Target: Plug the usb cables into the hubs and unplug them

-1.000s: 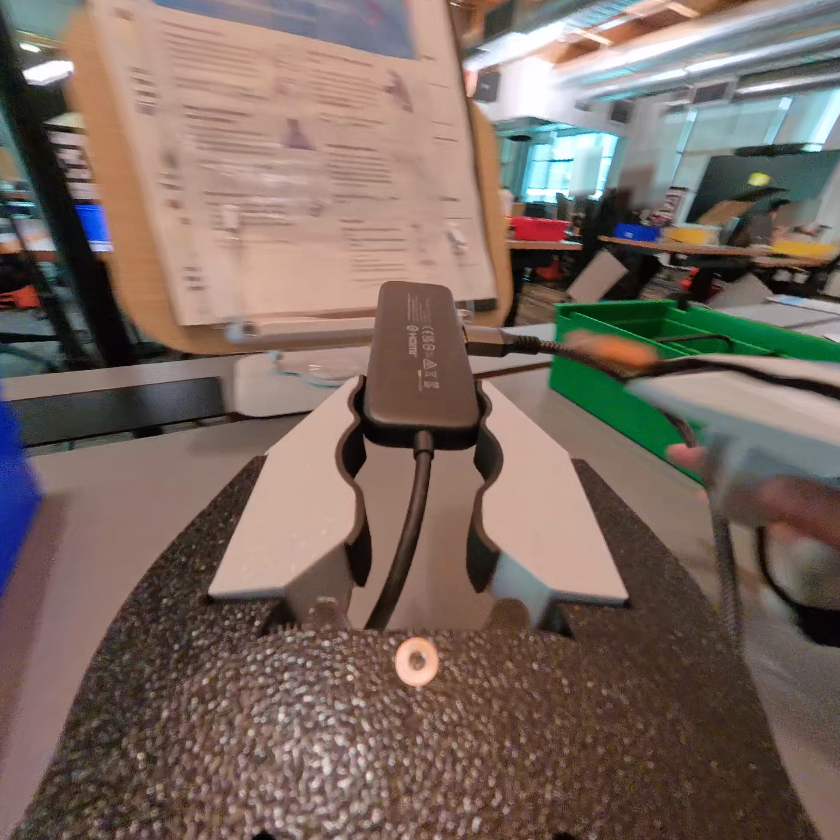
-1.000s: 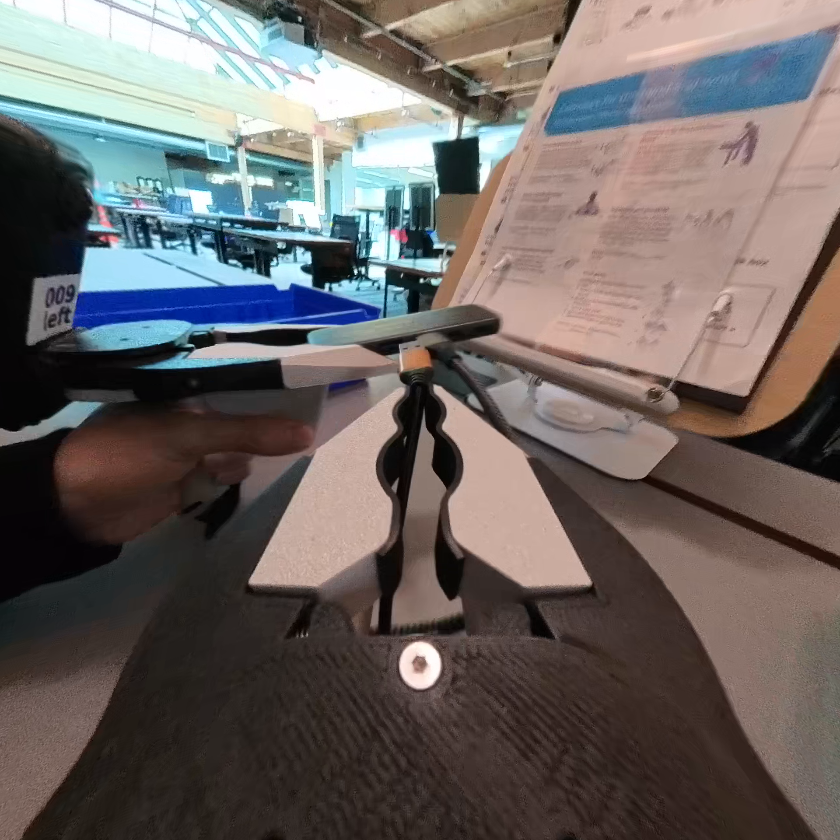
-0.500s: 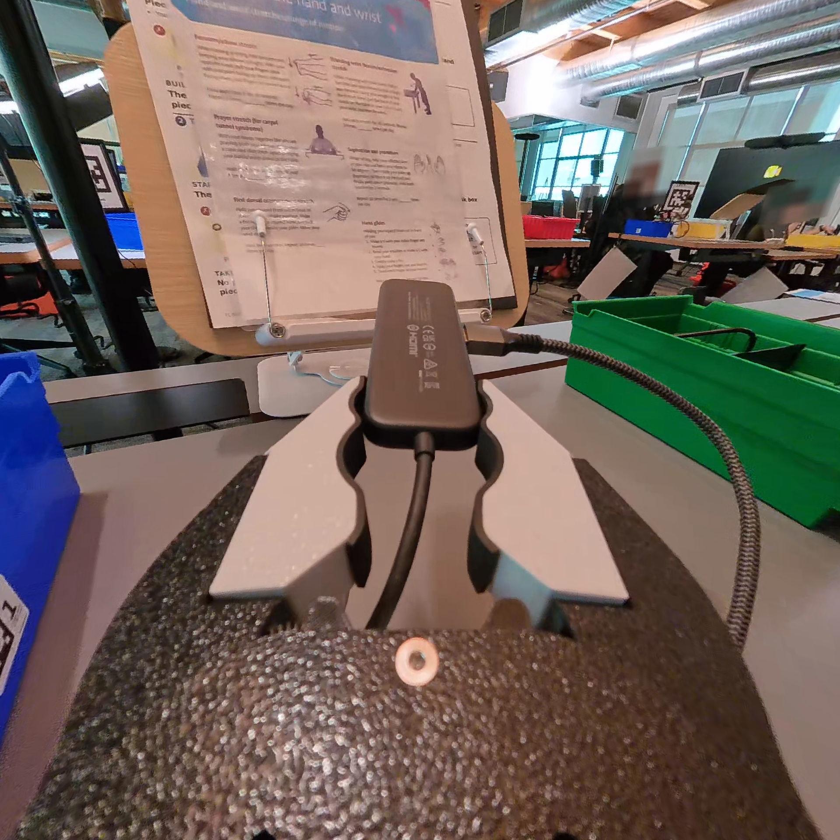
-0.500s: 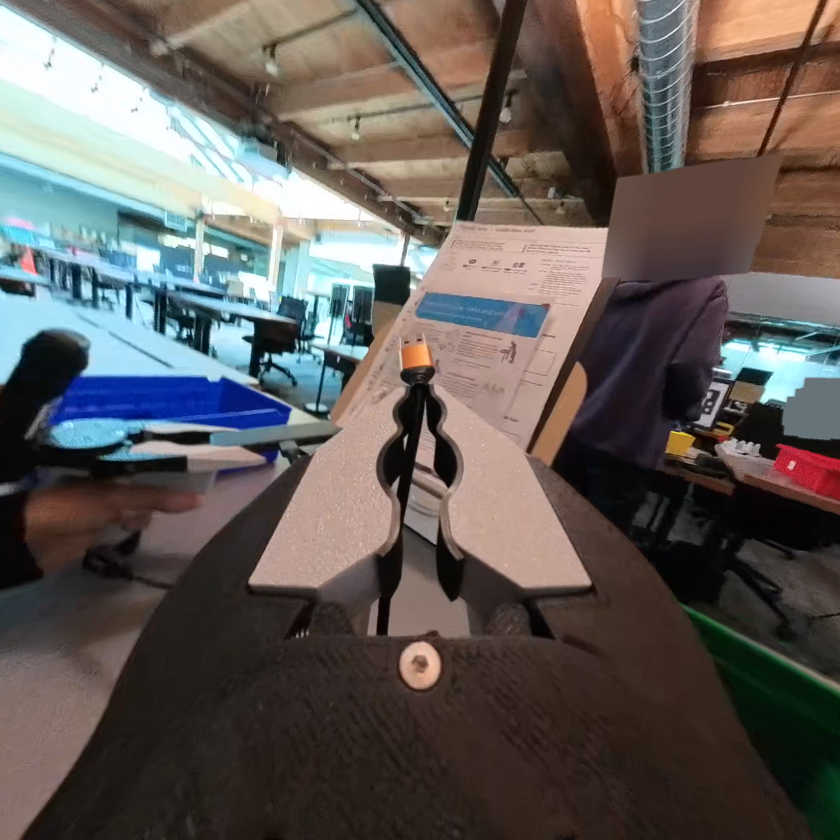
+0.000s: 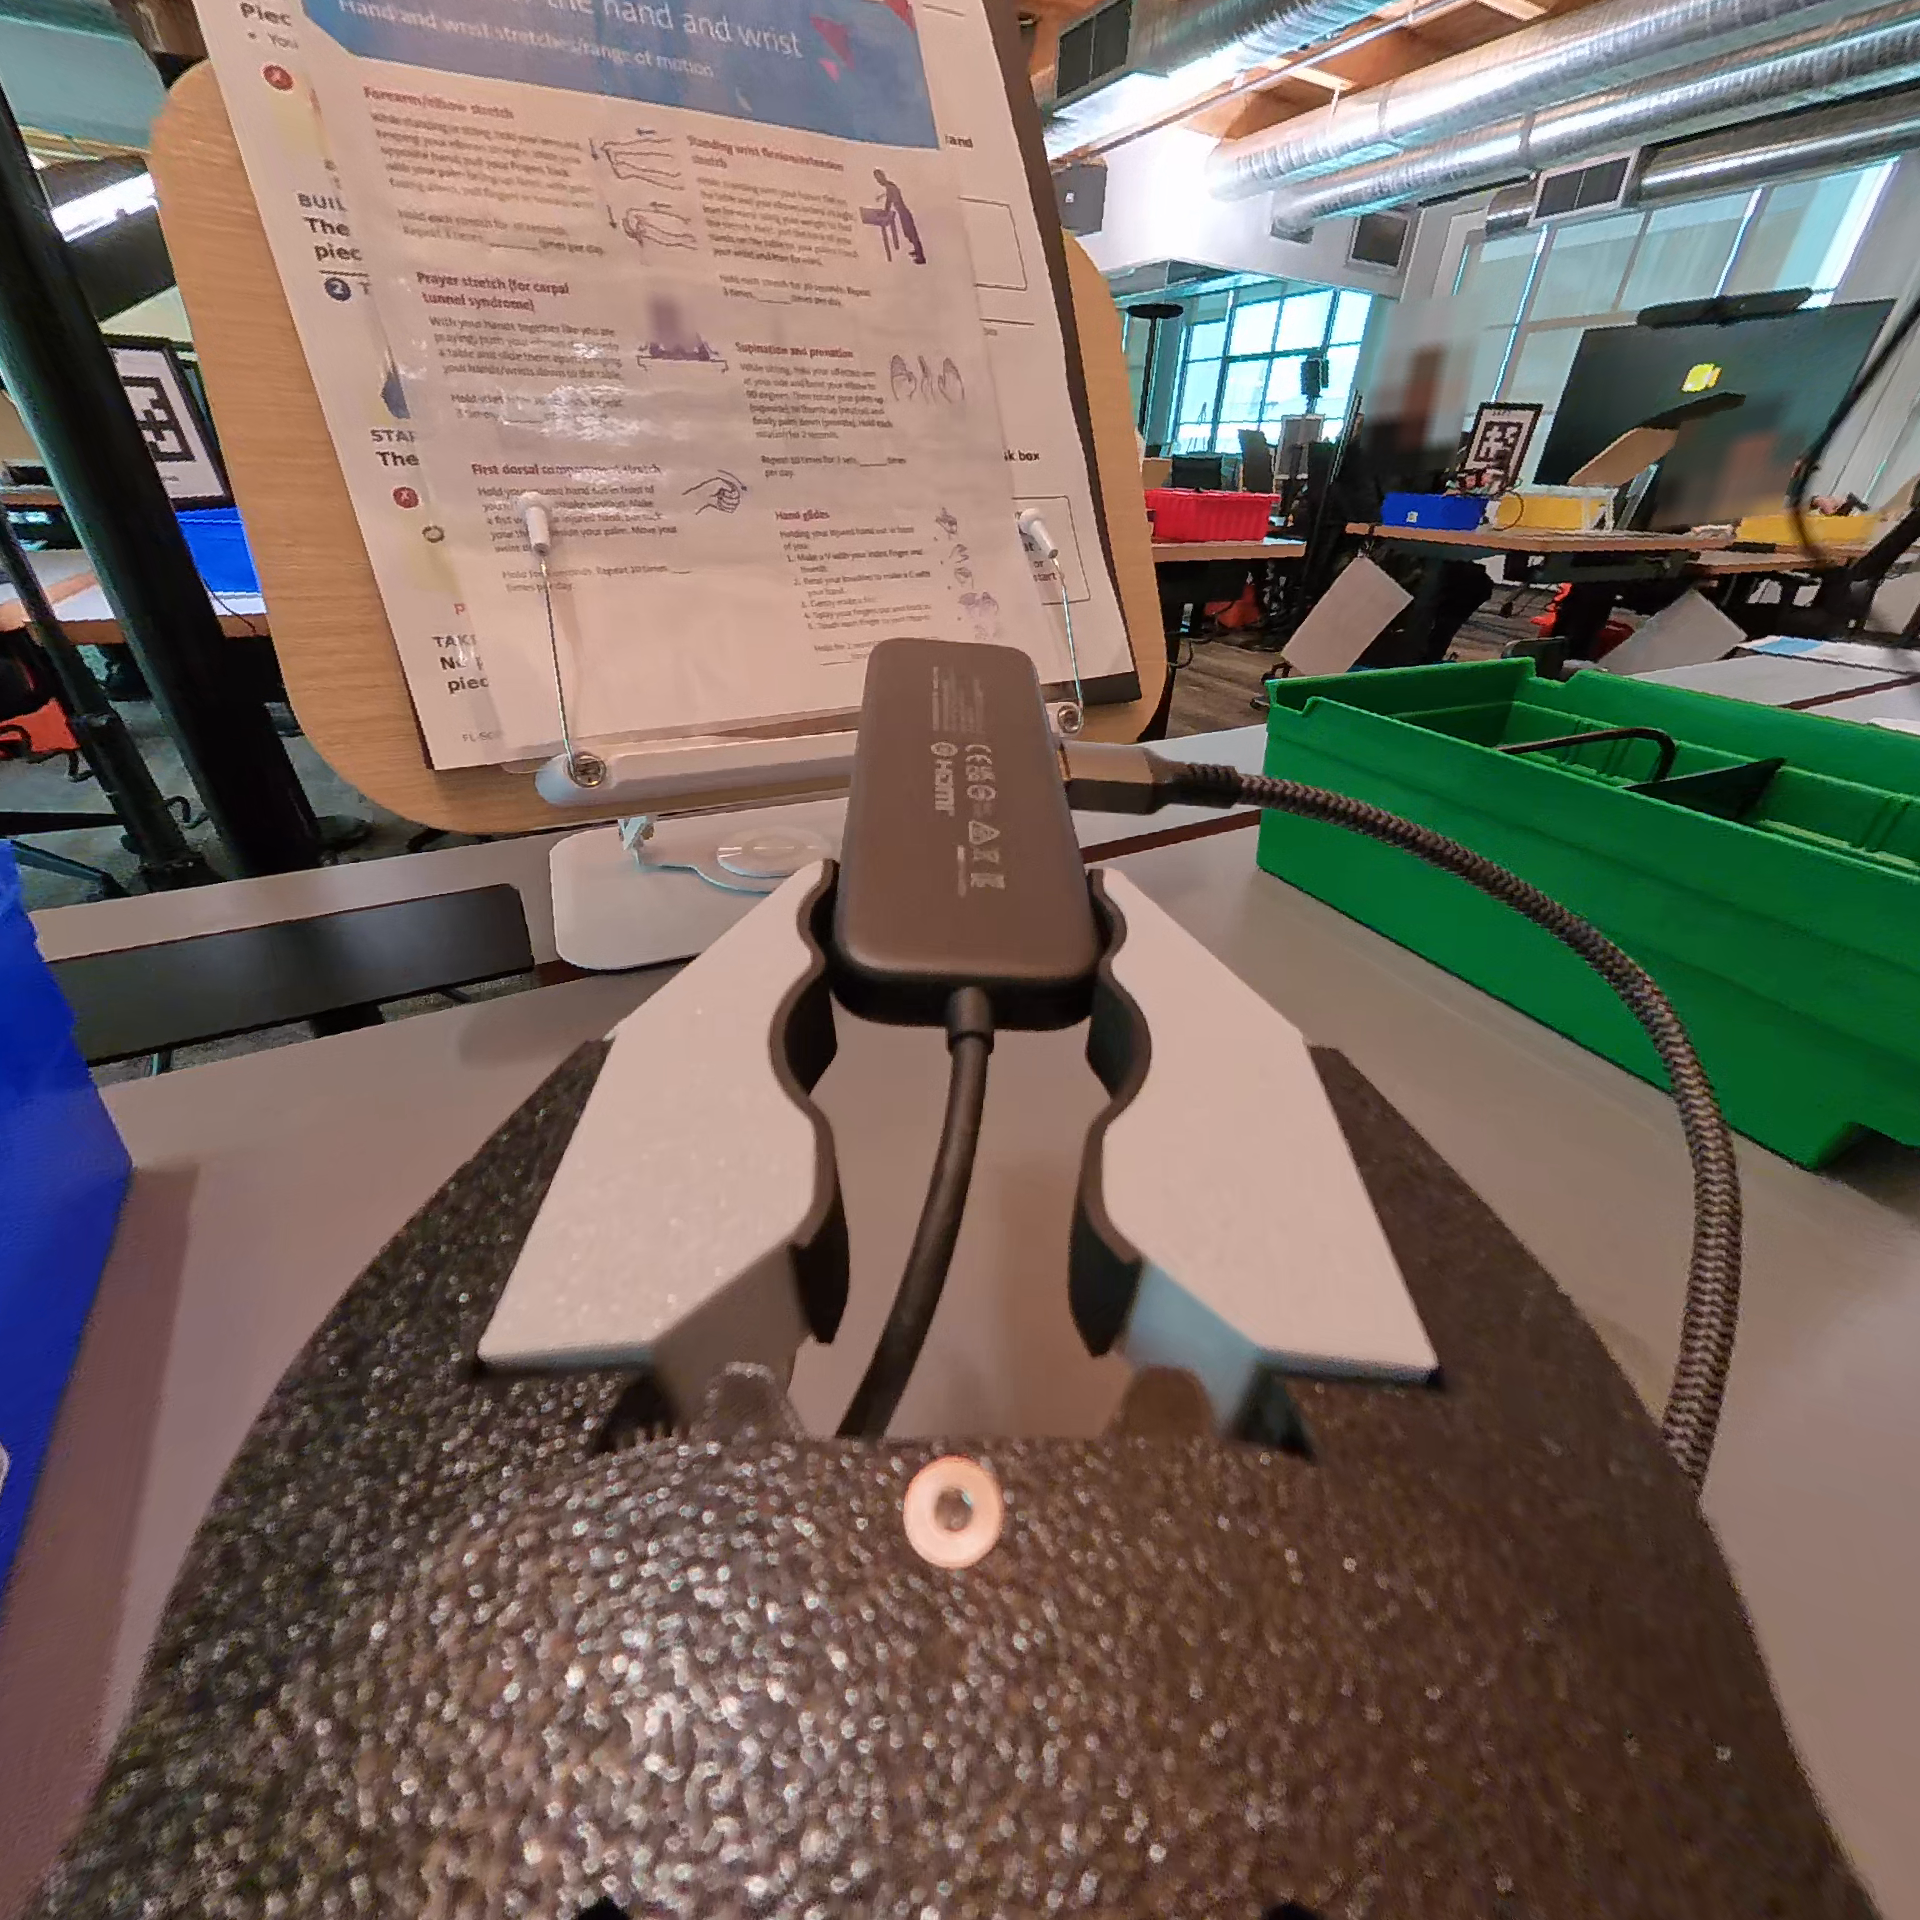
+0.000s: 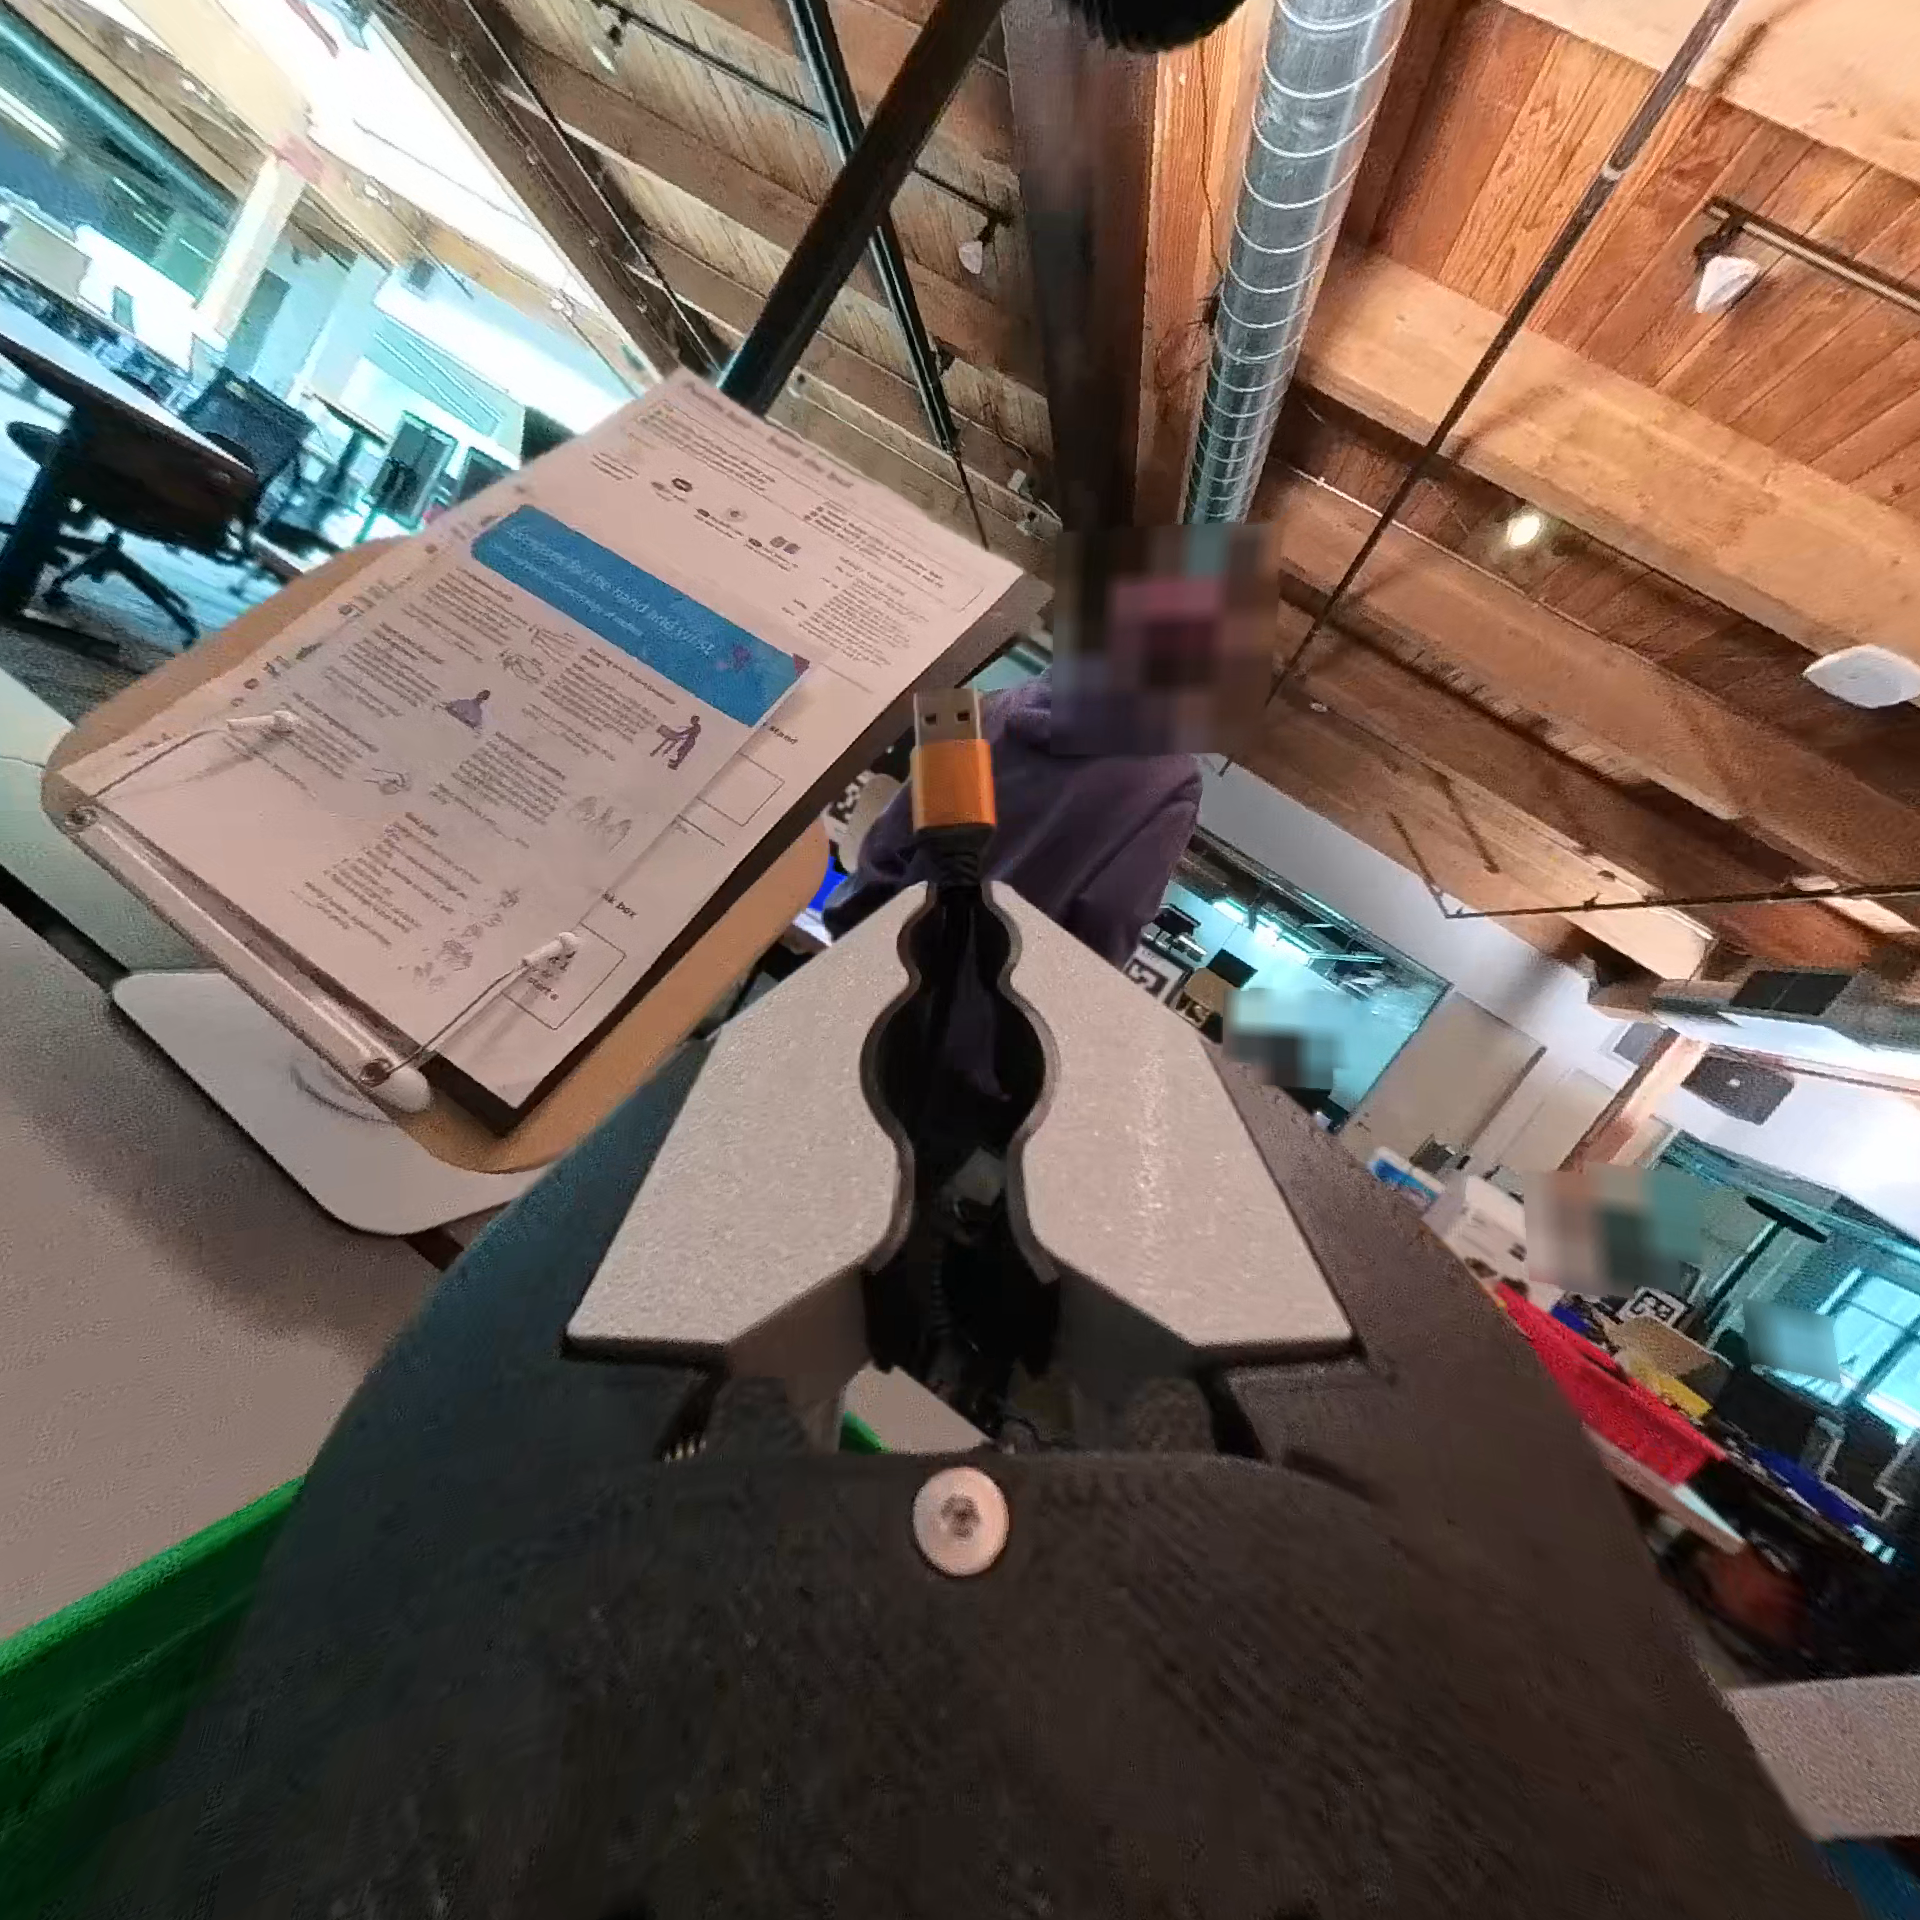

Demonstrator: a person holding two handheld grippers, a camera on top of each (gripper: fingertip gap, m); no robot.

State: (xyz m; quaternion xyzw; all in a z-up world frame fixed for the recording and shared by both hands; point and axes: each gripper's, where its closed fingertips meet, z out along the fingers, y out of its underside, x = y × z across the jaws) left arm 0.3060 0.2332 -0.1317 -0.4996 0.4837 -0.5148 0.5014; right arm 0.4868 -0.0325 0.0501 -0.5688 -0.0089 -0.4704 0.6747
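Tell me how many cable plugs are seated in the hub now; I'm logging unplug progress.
1: a grey braided-cable plug sits in the hub's right side. The orange plug is free in the right gripper. The hub's left side is hidden.

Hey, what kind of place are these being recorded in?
Probably a large shared workshop or lab in a loft-style building. Rows of work tables carry coloured bins, exposed metal ducts and timber ceiling beams run overhead, and square printed marker tags stand about.
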